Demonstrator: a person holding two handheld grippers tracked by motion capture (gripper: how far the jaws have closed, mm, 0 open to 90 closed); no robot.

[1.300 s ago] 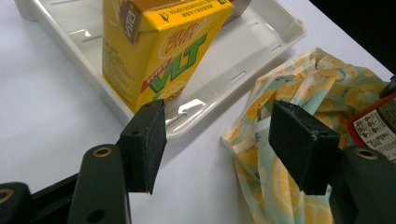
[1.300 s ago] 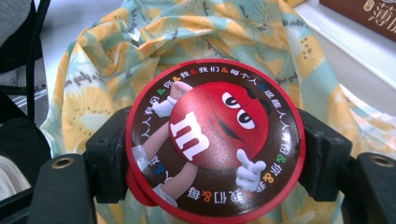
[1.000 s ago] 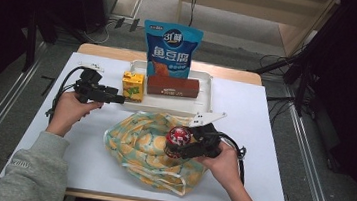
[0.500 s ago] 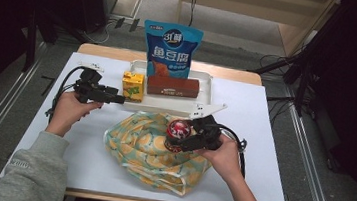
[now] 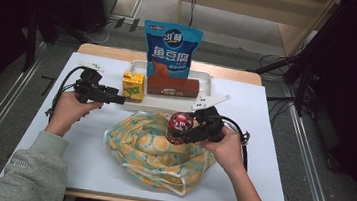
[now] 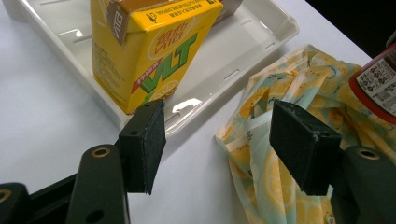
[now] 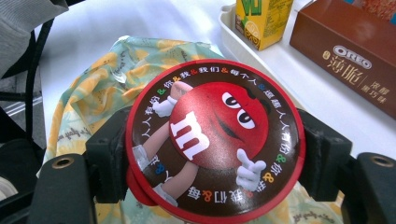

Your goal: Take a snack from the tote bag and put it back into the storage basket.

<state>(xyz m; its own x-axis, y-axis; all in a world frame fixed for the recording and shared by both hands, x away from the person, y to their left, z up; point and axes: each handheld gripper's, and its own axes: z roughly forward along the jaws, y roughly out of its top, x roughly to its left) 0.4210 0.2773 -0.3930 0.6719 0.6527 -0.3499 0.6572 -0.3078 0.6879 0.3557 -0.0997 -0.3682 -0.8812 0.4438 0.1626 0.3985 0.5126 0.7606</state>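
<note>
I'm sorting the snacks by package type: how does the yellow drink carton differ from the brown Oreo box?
The carton is yellow with green lettering; the Oreo box is dark brown with white lettering. The carton stands upright, while the box lies long and low on its side. The carton sits at the left end of the white tray, the box to its right, in front of the blue pouch. Both are cardboard packs in the tray, untouched by either gripper.

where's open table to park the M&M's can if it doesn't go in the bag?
Bare white table right of the yellow fabric bag, out to the right edge. Also the near-left corner, between the bag and the left forearm. Crowded: the white tray holds the juice box, Oreo box and blue pouch. The right claw grips the can.
</note>
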